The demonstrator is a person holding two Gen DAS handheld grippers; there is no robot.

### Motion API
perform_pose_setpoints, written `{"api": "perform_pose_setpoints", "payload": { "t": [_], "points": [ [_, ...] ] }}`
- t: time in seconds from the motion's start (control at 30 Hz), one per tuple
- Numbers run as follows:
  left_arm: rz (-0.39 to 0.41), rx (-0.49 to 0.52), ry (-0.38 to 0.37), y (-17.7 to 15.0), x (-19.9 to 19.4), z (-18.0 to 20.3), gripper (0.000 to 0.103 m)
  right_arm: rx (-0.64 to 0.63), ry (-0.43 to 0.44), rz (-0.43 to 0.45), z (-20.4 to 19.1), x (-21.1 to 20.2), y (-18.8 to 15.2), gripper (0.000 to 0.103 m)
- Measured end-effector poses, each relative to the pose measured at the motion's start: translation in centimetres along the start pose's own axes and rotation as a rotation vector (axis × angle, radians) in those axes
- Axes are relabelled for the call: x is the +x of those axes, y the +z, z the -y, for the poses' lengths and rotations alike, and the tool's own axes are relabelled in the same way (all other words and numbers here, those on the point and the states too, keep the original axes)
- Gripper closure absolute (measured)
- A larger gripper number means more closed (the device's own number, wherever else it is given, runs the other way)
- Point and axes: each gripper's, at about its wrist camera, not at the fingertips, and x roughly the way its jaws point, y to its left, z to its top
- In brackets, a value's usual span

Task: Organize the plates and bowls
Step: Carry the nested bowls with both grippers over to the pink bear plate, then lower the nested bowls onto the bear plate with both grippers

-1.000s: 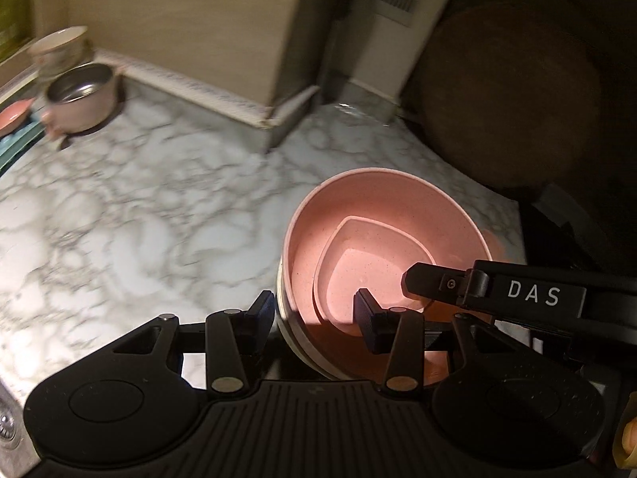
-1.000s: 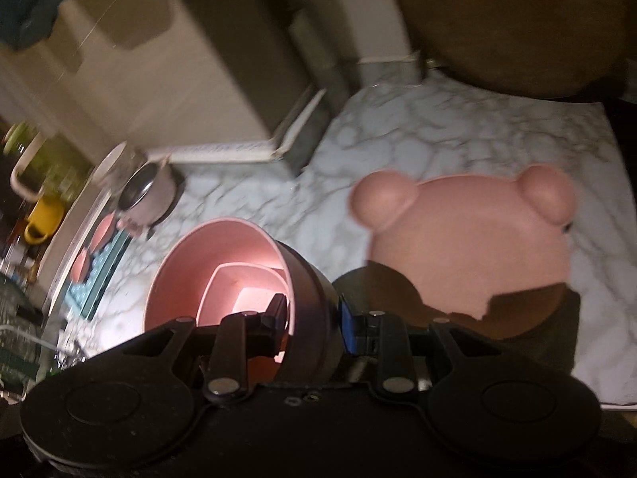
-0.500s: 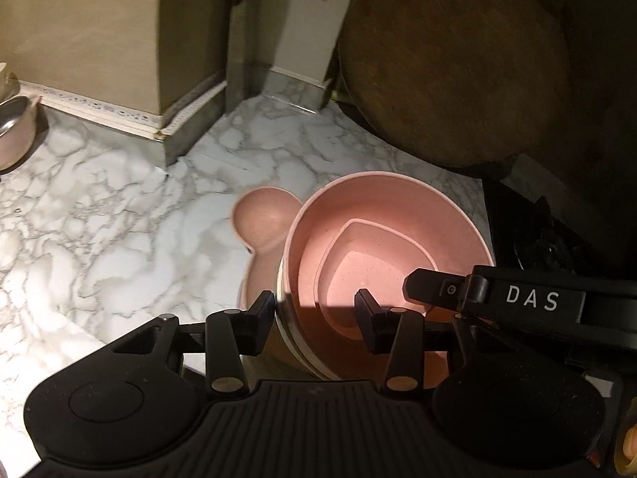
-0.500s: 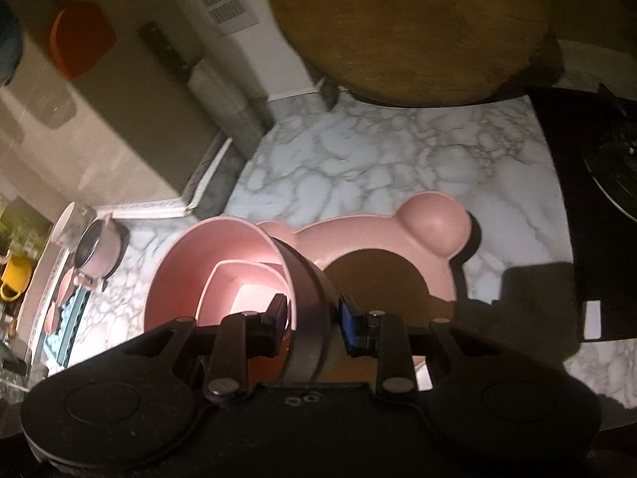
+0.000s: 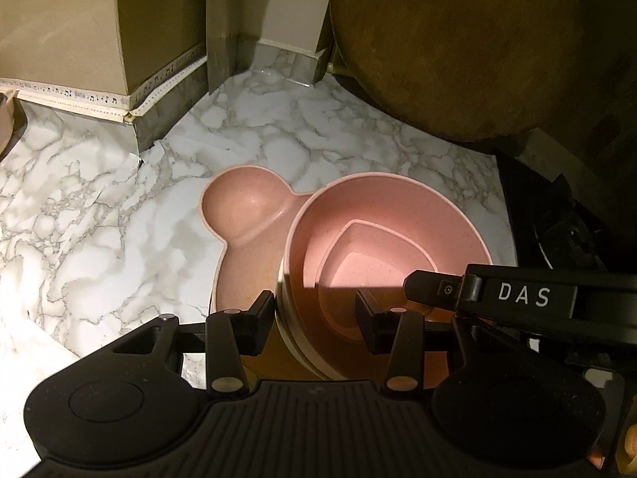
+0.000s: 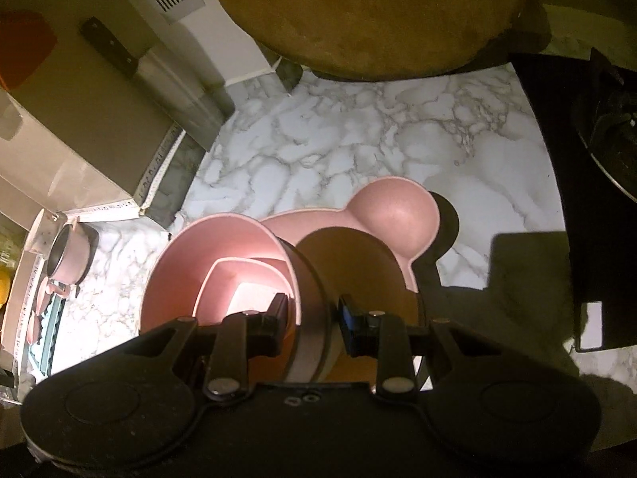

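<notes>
both sets of fingers are clamped on the pink bowl (image 5: 388,239): left fingers (image 5: 314,314) on its left wall, right fingers (image 6: 312,320) on the opposite one, sharing the load. a smaller dish (image 5: 374,255) nests inside. just beyond lies the bear-shaped plate (image 5: 243,215) on the worktop (image 5: 99,207); earlier it was farther off.

Marble countertop (image 5: 99,207), big round wooden board (image 5: 458,44) leaning at the back, cleaver (image 6: 131,63) on the wall, black stovetop (image 6: 589,127) off right.
</notes>
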Motion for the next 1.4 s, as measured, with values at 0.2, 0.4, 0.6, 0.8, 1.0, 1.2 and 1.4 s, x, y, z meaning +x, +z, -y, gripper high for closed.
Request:
{"api": "perform_pose_setpoints", "payload": {
  "t": [0.2,0.4,0.6,0.8,1.0,1.2,1.4],
  "points": [
    [-0.003,0.009,0.008,0.1,1.0,0.1,0.06,0.001,-0.005,-0.014,0.4,1.1,0.1,0.076],
    [-0.005,0.018,0.009,0.2,1.6,0.3,0.06,0.006,-0.012,-0.021,0.7,1.8,0.3,0.076],
    [-0.015,0.017,0.004,0.3,2.0,0.1,0.06,0.013,-0.019,-0.025,0.9,2.0,0.3,0.076],
    [-0.019,0.018,0.003,0.3,2.2,0.0,0.06,0.021,-0.022,-0.03,1.0,2.3,0.3,0.075],
    [-0.02,0.019,0.0,0.3,2.1,-0.1,0.06,0.021,-0.013,-0.032,0.9,2.3,0.4,0.073],
    [-0.009,0.025,0.001,0.1,1.7,-0.2,0.06,0.021,-0.011,-0.031,0.8,2.2,0.3,0.07],
    [0.003,0.023,-0.004,-0.2,0.8,-0.7,0.058,0.012,-0.01,-0.026,0.7,1.8,0.0,0.068]
  ]
}}
